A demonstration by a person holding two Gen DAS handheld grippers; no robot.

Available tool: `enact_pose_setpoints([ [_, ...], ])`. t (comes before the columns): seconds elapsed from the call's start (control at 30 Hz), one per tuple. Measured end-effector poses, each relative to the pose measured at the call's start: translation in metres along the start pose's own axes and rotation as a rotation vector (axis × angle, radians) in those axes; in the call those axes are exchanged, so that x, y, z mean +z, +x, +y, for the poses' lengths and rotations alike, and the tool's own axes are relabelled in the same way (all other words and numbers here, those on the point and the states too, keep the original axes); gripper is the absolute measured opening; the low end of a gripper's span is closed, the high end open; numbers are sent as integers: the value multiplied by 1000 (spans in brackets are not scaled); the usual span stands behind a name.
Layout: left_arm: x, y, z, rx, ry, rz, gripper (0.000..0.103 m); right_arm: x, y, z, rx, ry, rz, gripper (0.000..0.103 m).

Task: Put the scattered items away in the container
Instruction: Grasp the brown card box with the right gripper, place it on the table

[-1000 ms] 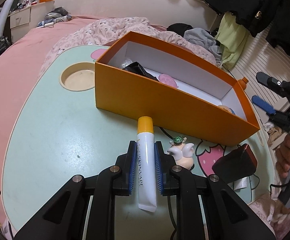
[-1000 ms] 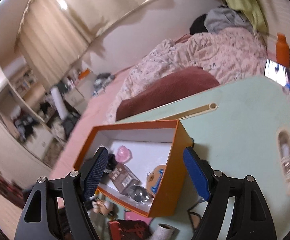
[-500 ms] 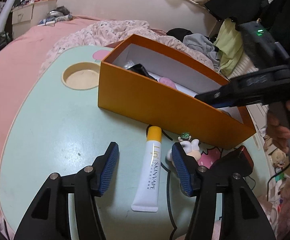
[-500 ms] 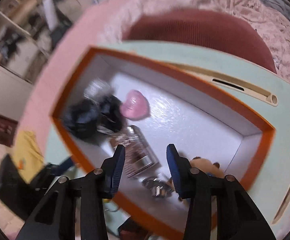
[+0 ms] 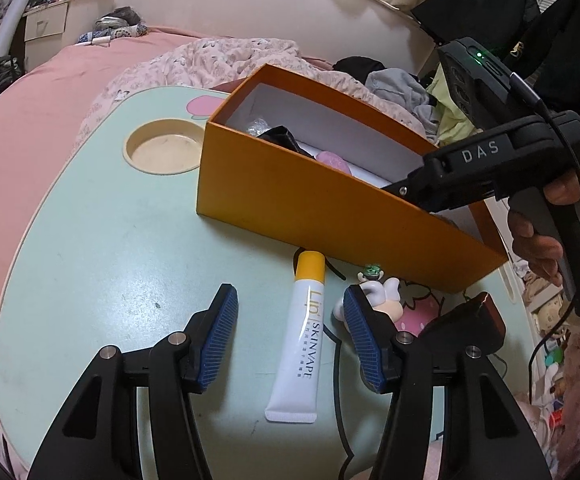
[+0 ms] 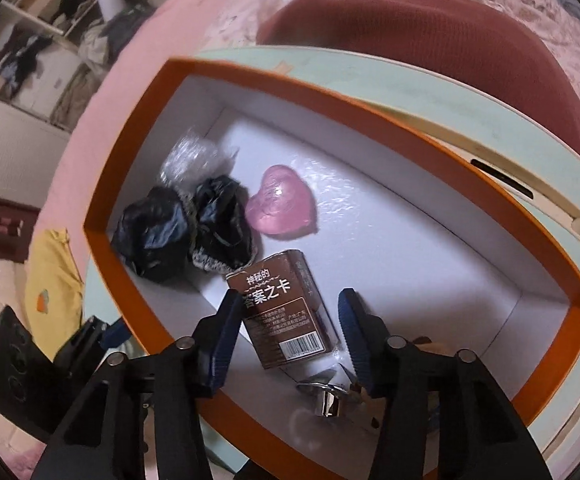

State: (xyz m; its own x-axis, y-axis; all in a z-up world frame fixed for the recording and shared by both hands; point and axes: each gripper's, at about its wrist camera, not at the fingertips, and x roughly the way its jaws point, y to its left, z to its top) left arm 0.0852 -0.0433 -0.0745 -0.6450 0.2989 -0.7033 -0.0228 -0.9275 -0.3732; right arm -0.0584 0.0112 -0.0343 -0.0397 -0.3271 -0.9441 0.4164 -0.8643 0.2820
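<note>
Table (image 5: pixel 90 240) lies bare and open left of the left gripper (image 5: pixel 288 334), out to its curved rim. Its jaws stand released, straddling the tube (image 5: pixel 300 336), which lies flat between them with a gap to each pad, cap toward the box (image 5: pixel 330 208) wall just ahead. Right of the right pad, a figurine (image 5: pixel 386 292) crowds close. Farther right, the right gripper (image 6: pixel 288 330) hangs inside the box, jaws opening around a brown carton (image 6: pixel 286 312) without pressing it; free white floor spreads to its right, up to the orange rim.
</note>
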Motion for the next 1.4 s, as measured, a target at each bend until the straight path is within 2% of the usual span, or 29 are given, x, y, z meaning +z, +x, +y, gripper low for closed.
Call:
enact_pose_setpoints([
  [0.13,-1,0,1,-1,-2,-1,56,1,-10,-1,-119,4,-75,47],
  [0.2,-1,0,1,0,-1,-1,56,1,-17,-1,-204,7,-124,40],
  [0.23,-1,0,1,-1,-2,-1,56,2,-20,-1,-215,6,-144,39],
  [0.37,-1,0,1,-1,-4,-1,56,-1,-30,-9,-80,8,-142,42],
  [0.43,-1,0,0,-1,-3,-1,56,-4,-30,-9,-101,3,-131,53],
  [0.6,-1,0,0,-1,-4,-1,56,0,-15,-9,-133,27,-99,57],
  [0.7,-1,0,0,-1,-5,-2,56,5,-9,-7,-201,19,-56,59],
  [0.77,-1,0,0,-2,-5,-2,56,3,-5,2,-269,-20,-75,51],
  [0.8,-1,0,0,0,-5,-2,56,3,-4,8,-308,-37,-86,41],
  [0.83,-1,-1,-1,-1,-5,-3,56,2,-4,10,-311,-39,-97,41],
  [0.93,-1,-1,-1,-2,-6,-2,56,0,-17,11,-257,-19,-163,41],
  [1.03,-1,-1,-1,-2,-5,-1,56,-11,-48,14,-193,6,-279,41],
  [1.1,-1,-1,-1,-2,-5,-2,56,-30,-73,19,-143,7,-359,41],
  [1.2,-1,-1,-1,-1,-5,-2,56,-56,-98,30,-81,-9,-434,41],
  [1.33,-1,-1,-2,0,-4,-2,56,-106,-104,35,73,11,-427,41],
  [1.4,-2,-1,-2,3,-2,-2,56,-120,-91,41,111,3,-404,41],
])
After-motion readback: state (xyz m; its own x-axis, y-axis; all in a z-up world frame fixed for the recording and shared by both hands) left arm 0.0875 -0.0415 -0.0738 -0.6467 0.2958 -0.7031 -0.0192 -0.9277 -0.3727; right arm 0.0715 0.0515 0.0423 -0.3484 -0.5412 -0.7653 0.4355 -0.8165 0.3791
